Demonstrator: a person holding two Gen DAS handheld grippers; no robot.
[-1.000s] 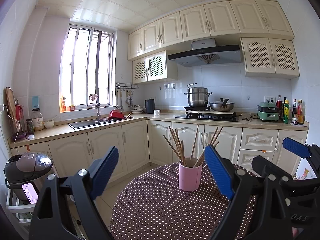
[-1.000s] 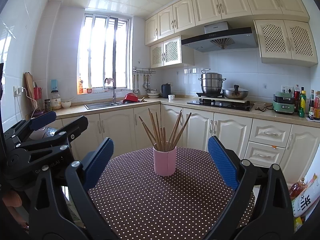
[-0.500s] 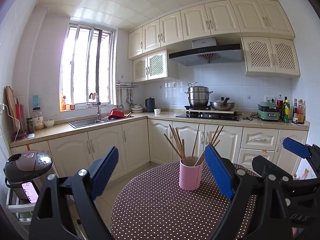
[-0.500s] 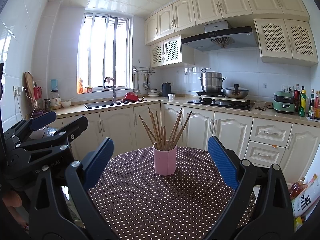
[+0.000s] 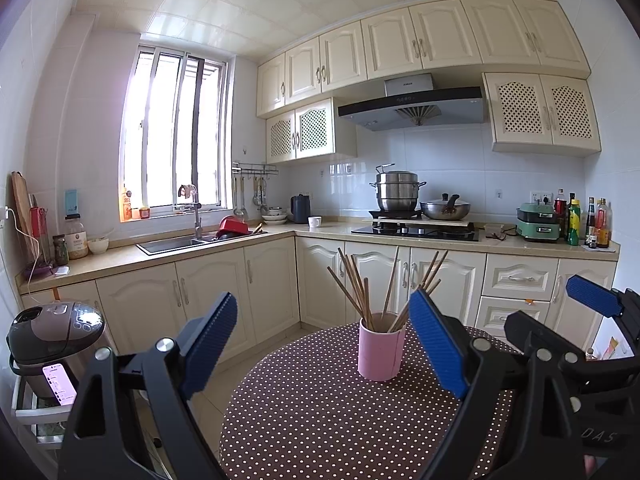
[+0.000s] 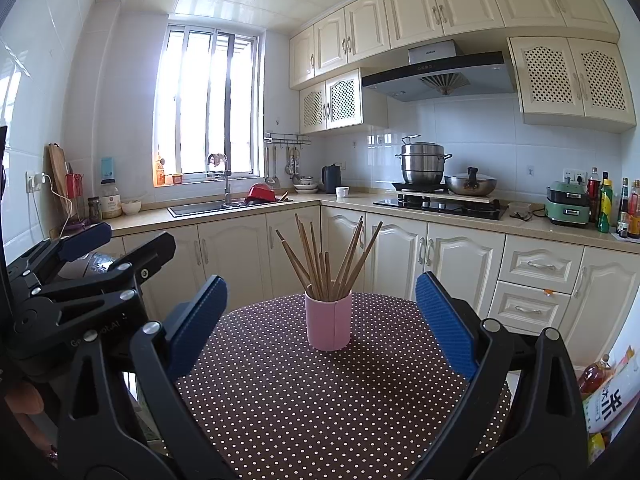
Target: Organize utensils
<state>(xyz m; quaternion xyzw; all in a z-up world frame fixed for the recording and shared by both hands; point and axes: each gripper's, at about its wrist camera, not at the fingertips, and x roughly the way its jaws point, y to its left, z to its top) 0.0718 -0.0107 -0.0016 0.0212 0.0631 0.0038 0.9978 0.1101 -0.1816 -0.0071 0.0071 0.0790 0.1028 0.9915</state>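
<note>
Left wrist view first: honestly nothing differs from a second ago. The left gripper [image 5: 322, 344] hangs over the near edge of the round dotted table [image 5: 320, 412] with its blue pads spread wide and nothing between them, same spot as before. The pink cup [image 5: 379, 350] stands upright on the table, just past the right pad, and the wooden chopsticks [image 5: 360, 284] fan out of it exactly as they did earlier. The right gripper [image 5: 560, 328] pokes in from the right side of this view, beside the table, also unmoved.

Right wrist view: same story. The right gripper [image 6: 320, 320] is wide open and empty, and the pink cup [image 6: 328, 322] sits centred in the gap between its pads but farther back on the table [image 6: 320, 408], not touched by either one. The chopsticks [image 6: 328, 260] lean in the same spread as before. The left gripper [image 6: 80, 276] shows at the left edge, unmoved. The kitchen counter [image 6: 400, 204] behind looks identical too.
</note>
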